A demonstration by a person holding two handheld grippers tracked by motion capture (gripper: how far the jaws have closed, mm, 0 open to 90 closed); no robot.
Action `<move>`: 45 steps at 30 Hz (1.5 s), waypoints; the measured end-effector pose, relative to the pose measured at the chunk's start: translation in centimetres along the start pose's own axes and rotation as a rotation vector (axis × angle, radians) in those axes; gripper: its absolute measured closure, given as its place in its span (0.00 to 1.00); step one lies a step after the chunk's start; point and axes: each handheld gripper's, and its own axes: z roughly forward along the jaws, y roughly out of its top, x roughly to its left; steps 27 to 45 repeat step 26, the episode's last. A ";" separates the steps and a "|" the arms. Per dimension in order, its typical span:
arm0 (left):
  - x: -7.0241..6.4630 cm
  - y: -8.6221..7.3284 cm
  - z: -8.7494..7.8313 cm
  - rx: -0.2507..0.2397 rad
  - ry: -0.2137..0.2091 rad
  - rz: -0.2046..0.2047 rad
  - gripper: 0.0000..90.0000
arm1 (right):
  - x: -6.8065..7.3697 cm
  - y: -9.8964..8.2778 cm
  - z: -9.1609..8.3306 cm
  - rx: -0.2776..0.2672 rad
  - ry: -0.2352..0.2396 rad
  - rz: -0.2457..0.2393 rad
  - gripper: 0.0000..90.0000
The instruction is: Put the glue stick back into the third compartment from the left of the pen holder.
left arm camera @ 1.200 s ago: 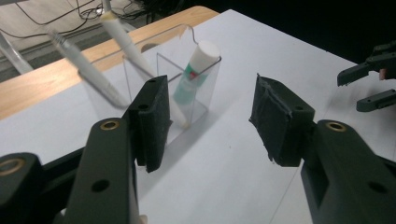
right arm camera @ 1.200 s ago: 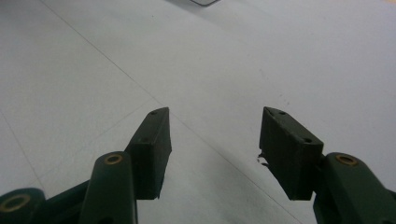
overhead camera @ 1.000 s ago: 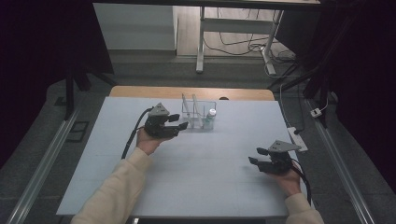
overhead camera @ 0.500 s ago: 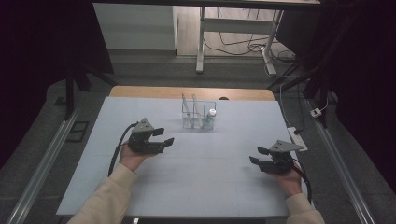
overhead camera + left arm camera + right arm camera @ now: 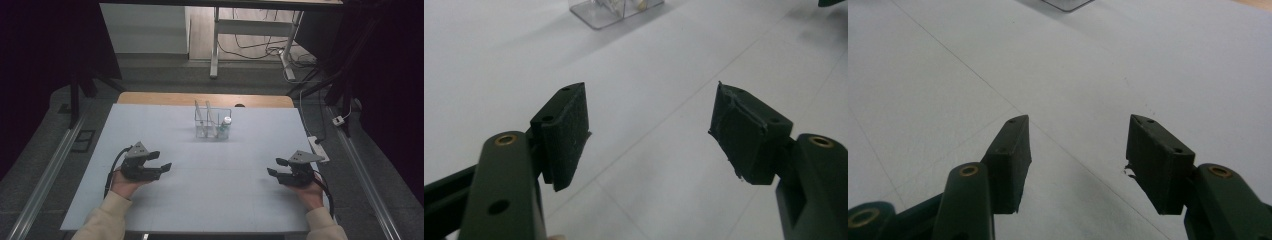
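left tongs (image 5: 159, 161) low over the table (image 5: 210, 200), jaws apart and just widened, nothing between. right tongs (image 5: 276, 167) apart too, bare. clear rack (image 5: 212, 122) far off at mid-table, upright, long side across; cut off at the top edge in the left gripper view. small bottle (image 5: 226, 126) inside, contents too small to tell.

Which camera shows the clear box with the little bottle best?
The high view: the clear box stands whole at the table's far middle, with the little bottle at its right end. The left gripper view catches its bottom part at the top edge; the right gripper view catches a corner.
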 end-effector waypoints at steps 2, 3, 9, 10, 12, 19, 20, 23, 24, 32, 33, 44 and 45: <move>0.1 -0.6 -0.4 0.001 0.007 -0.009 0.35 | 0.0 0.0 0.0 0.000 -0.001 -0.001 0.48; 0.2 -0.8 -0.6 0.000 0.007 -0.014 0.35 | 0.0 0.0 0.0 0.001 -0.001 -0.001 0.48; 0.5 -2.0 -1.2 0.011 0.011 -0.031 0.35 | 0.1 0.0 0.0 -0.002 -0.001 -0.008 0.47; 0.5 -2.1 -1.3 0.010 0.014 -0.030 0.35 | 0.1 0.0 0.0 -0.004 -0.001 -0.009 0.47; 0.5 -2.2 -1.4 0.007 0.011 -0.033 0.35 | 0.0 0.0 0.0 -0.006 -0.001 -0.006 0.47; 0.3 -2.5 -1.5 0.015 0.015 -0.023 0.34 | 0.0 0.0 0.0 -0.002 -0.001 -0.013 0.47; 0.3 -2.5 -1.5 0.017 0.014 -0.021 0.34 | 0.1 0.0 0.0 -0.005 -0.001 -0.012 0.47; 0.3 -2.5 -1.5 0.015 0.013 -0.021 0.34 | 0.1 0.0 0.0 -0.007 0.000 -0.014 0.47; 0.3 -2.5 -1.5 0.013 0.014 -0.021 0.34 | 0.1 0.0 0.0 -0.006 -0.003 -0.016 0.47; 0.4 -2.5 -1.6 0.013 0.016 -0.020 0.34 | 0.0 0.1 -0.1 -0.006 -0.001 -0.017 0.47; 0.4 -2.5 -1.6 0.013 0.016 -0.020 0.34 | 0.0 0.1 -0.1 -0.006 -0.001 -0.017 0.47; 0.4 -2.5 -1.6 0.013 0.016 -0.020 0.34 | 0.0 0.1 -0.1 -0.006 -0.001 -0.017 0.47; 0.4 -2.5 -1.6 0.013 0.016 -0.020 0.34 | 0.0 0.1 -0.1 -0.006 -0.001 -0.017 0.47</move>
